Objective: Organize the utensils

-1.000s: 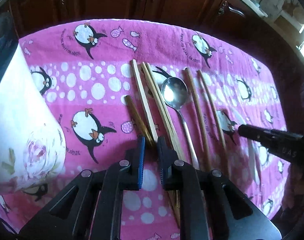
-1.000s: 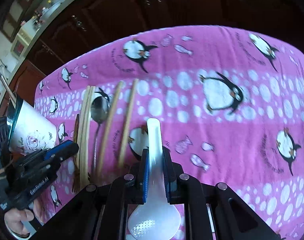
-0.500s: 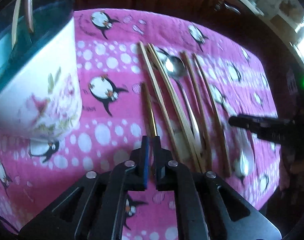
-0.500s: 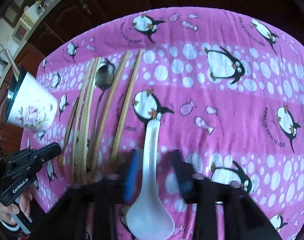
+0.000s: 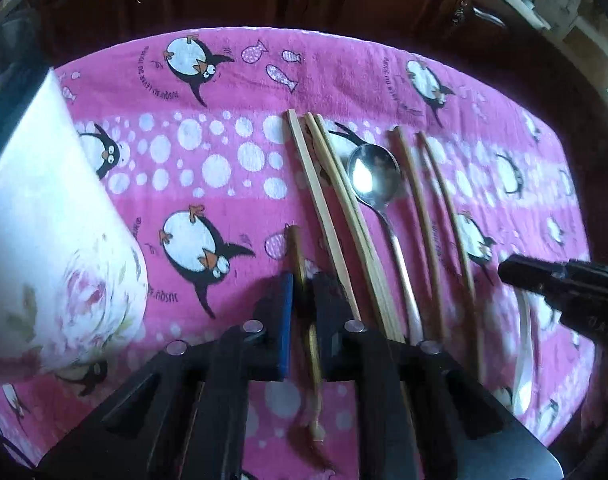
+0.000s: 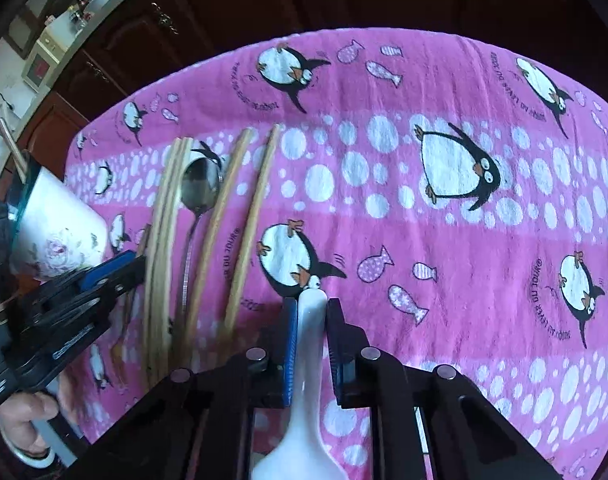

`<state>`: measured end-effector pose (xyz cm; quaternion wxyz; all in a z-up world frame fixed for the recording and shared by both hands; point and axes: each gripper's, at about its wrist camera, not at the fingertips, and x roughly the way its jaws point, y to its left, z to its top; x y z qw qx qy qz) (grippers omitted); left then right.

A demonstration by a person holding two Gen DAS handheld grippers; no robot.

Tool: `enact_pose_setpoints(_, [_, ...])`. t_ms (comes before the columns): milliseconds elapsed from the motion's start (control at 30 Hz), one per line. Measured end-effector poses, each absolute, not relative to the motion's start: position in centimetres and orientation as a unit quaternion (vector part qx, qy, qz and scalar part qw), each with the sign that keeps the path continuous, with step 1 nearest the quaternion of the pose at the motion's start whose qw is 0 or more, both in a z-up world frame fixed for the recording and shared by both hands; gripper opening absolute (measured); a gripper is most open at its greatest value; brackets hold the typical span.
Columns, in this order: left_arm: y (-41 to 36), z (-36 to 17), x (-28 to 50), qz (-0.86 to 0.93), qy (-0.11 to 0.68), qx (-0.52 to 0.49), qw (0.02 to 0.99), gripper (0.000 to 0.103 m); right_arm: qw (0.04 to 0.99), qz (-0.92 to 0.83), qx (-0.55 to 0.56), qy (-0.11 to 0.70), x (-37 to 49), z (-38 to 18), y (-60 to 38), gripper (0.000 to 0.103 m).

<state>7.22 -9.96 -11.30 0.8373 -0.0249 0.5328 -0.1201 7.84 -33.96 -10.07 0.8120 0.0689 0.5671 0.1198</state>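
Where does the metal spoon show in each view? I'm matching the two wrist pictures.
Left wrist: the metal spoon lies right of centre, bowl away from the camera, handle running down beside the left gripper.
Right wrist: the metal spoon lies left of centre, between chopsticks, well left of the right gripper.
Shared landmark: the floral cup, at the left edge in both.

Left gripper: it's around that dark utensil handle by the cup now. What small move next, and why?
Probably lift it straight up a little, then swing left toward the floral cup. The left gripper looks shut on the dark utensil, which lies on the pink cloth close beside the pale chopsticks. The cup stands just to the left. A dragging move could disturb the chopsticks.
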Motion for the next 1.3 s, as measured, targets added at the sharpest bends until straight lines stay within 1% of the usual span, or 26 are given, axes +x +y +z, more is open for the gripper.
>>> enact_pose_setpoints(167, [-8.1,-7.6,4.4,-0.180,0.504,-0.068,0.842,0.007,0.835,0.140,0.068,0.527,5.8,-6.3,-34.0,0.013])
enact_pose_setpoints(467, [-3.7,0.5,-0.6,-0.219,0.442,-0.091,0.865,0.007,0.867,0.184,0.060,0.459,3.1,1.3,-32.0,0.013])
enact_pose_setpoints(700, [1.4,8.5,-1.6,-0.198,0.376,-0.089,0.901,0.007,0.889,0.238,0.056,0.388,3.2,8.3,-26.6,0.013])
enact_pose_setpoints(833, [3.9,11.2,-0.8,-0.169,0.349,-0.081,0.918,0.007,0.894,0.270,0.056,0.352,4.1,11.2,-22.4,0.013])
enact_pose_setpoints(933, [5.7,12.0,0.2,-0.144,0.337,-0.077,0.927,0.007,0.898,0.284,0.047,0.333,4.7,12.3,-19.4,0.013])
enact_pose_setpoints(1067, [6.9,10.8,1.6,-0.118,0.340,-0.073,0.930,0.007,0.897,0.300,0.046,0.320,5.8,12.4,-15.7,0.013])
enact_pose_setpoints(1300, [7.5,7.0,4.2,-0.086,0.364,-0.063,0.925,0.007,0.893,0.299,0.036,0.334,7.2,9.3,-11.7,0.013])
